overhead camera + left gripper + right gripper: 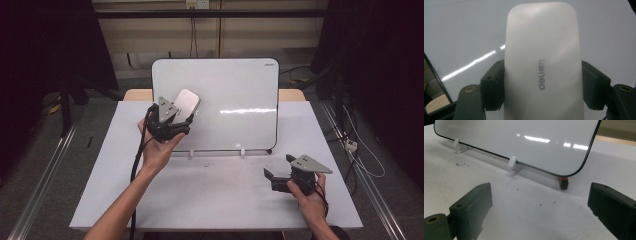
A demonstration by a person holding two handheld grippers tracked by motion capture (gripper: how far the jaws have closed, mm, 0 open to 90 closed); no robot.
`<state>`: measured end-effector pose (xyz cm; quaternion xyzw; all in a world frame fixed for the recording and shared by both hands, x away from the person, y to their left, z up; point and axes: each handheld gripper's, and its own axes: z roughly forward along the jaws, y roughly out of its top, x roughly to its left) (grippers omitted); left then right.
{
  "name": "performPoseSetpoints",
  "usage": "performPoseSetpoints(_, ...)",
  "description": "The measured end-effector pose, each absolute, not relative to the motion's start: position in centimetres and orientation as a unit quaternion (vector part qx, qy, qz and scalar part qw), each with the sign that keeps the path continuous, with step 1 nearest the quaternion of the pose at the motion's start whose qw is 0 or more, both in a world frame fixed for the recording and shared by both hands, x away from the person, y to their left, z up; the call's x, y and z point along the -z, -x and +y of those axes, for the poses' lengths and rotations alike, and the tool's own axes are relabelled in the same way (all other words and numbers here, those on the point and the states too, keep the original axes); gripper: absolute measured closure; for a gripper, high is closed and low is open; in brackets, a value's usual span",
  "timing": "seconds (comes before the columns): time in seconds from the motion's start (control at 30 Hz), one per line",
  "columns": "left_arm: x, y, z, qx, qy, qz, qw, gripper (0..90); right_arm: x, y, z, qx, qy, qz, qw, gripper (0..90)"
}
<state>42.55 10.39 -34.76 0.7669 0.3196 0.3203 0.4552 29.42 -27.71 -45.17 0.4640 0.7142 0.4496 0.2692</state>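
Jaws of the left gripper (176,119) clamp the eraser (186,103) against the whiteboard (235,95) — right gripper (272,176) jaws apart.

White table (215,200) — small red-black marker (563,183)

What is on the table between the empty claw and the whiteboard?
Just bare table with small dark specks, as the right gripper view shows. The right gripper is open, the whiteboard stands beyond.

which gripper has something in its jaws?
The left gripper: shut on the white eraser at the whiteboard. The right gripper is open, holding nothing.
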Motion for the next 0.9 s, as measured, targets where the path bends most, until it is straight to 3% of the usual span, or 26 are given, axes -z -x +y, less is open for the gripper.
performPoseSetpoints(0.43, 34.2, -41.1, 12.9, -0.350, -0.763, 0.319, 0.440, 30.8, 45.2, -29.4, -27.8, -0.450, -0.468, 0.712, 0.266, 5.6)
performPoseSetpoints(0.9, 34.1, -39.8, 15.2, -0.347, -0.756, 0.330, 0.446, 30.8, 45.2, -29.5, -27.7, -0.448, -0.464, 0.714, 0.271, 5.5)
